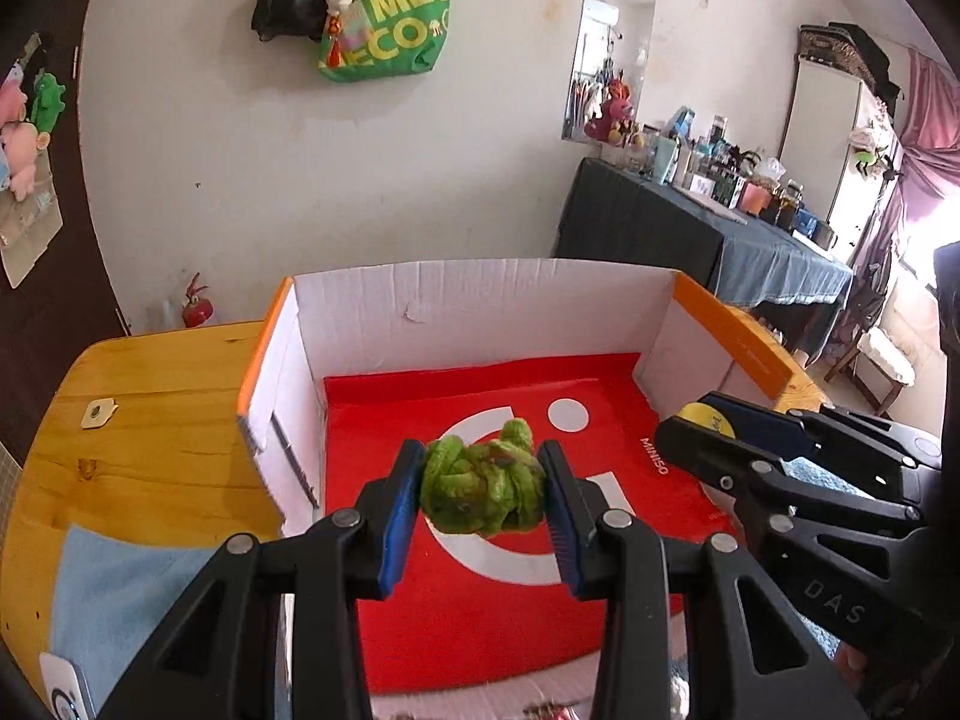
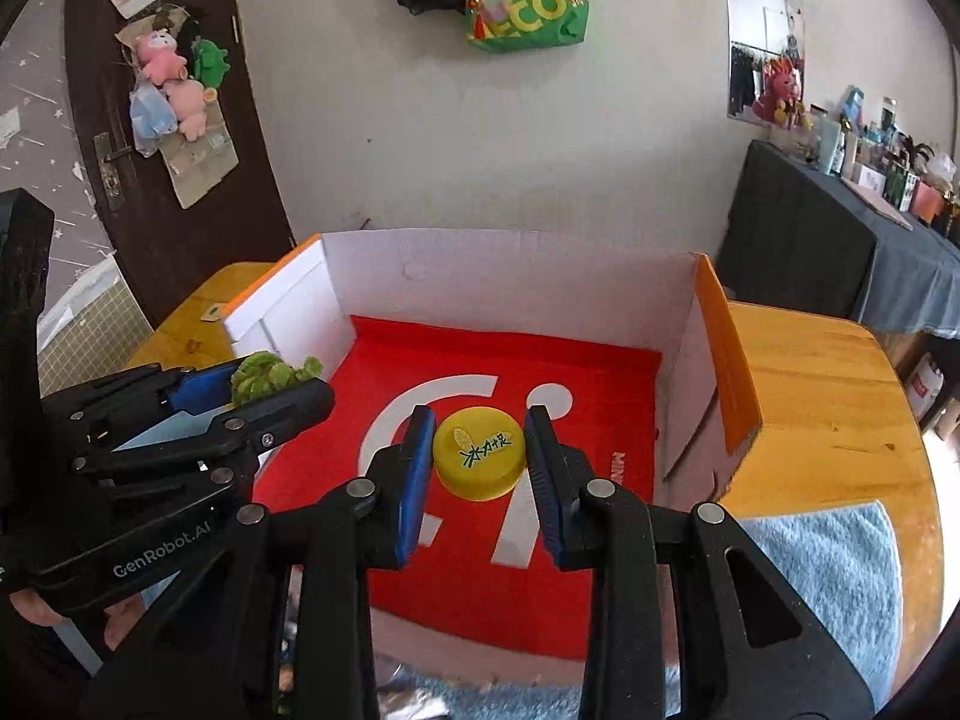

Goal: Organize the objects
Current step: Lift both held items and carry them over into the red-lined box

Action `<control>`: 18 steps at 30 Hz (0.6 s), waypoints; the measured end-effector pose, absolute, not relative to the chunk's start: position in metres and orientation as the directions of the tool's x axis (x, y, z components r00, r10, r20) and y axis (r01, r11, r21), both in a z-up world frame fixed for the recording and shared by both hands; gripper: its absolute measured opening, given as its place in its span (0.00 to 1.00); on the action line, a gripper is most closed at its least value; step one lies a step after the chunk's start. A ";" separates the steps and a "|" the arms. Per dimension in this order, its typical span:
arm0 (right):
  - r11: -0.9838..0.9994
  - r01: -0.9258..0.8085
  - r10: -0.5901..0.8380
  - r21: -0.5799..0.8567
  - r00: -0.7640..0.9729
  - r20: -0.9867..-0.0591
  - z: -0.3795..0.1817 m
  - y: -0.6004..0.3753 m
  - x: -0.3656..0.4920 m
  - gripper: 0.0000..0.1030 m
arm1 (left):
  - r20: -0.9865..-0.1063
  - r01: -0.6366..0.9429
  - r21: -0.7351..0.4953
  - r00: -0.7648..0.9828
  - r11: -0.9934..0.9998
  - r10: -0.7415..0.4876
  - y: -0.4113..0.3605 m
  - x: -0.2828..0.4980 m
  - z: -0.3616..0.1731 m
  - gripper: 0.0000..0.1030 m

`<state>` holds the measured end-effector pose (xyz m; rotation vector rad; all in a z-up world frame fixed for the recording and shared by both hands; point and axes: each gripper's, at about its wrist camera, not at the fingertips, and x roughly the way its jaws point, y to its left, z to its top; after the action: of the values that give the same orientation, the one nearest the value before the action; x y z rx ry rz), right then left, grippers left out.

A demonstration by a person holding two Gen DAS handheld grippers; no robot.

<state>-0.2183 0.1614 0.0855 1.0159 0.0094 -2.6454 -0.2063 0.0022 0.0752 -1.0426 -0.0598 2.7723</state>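
My left gripper (image 1: 483, 489) is shut on a green leafy toy vegetable (image 1: 483, 486) and holds it above the red bag (image 1: 480, 618) lining the white cardboard box (image 1: 480, 294). My right gripper (image 2: 480, 459) is shut on a yellow bottle cap (image 2: 479, 459) with green print, held over the same red bag (image 2: 510, 600) inside the box (image 2: 510, 270). The left gripper shows in the right wrist view (image 2: 264, 387) at the left, with the vegetable (image 2: 270, 375) in it. The right gripper shows in the left wrist view (image 1: 696, 420) at the right, with the cap (image 1: 711, 417) partly hidden.
The box sits on a round wooden table (image 1: 138, 384). A light blue towel (image 2: 840, 570) lies under the box's near side. A dark-clothed side table (image 1: 690, 222) with bottles stands at the back right. A brown door (image 2: 180, 180) is at the left.
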 end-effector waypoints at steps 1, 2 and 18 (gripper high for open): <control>-0.954 0.282 -0.278 0.103 -0.695 -0.663 0.084 0.161 -0.224 0.28 | -0.656 -0.154 -0.098 -0.733 -0.983 0.180 0.003 -0.211 0.074 0.39; -0.954 0.280 -0.274 0.103 -0.685 -0.675 0.082 0.161 -0.229 0.28 | -0.663 -0.154 -0.096 -0.727 -0.983 0.178 0.004 -0.215 0.072 0.39; -0.966 0.250 -0.201 0.067 -0.561 -0.803 0.050 0.158 -0.284 0.28 | -0.768 -0.126 -0.135 -0.614 -0.983 0.185 -0.001 -0.264 0.036 0.39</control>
<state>-0.2839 0.1581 0.0499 1.3121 0.0788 -2.5685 -0.2645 -0.0010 0.0363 -1.2839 -0.1011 2.6744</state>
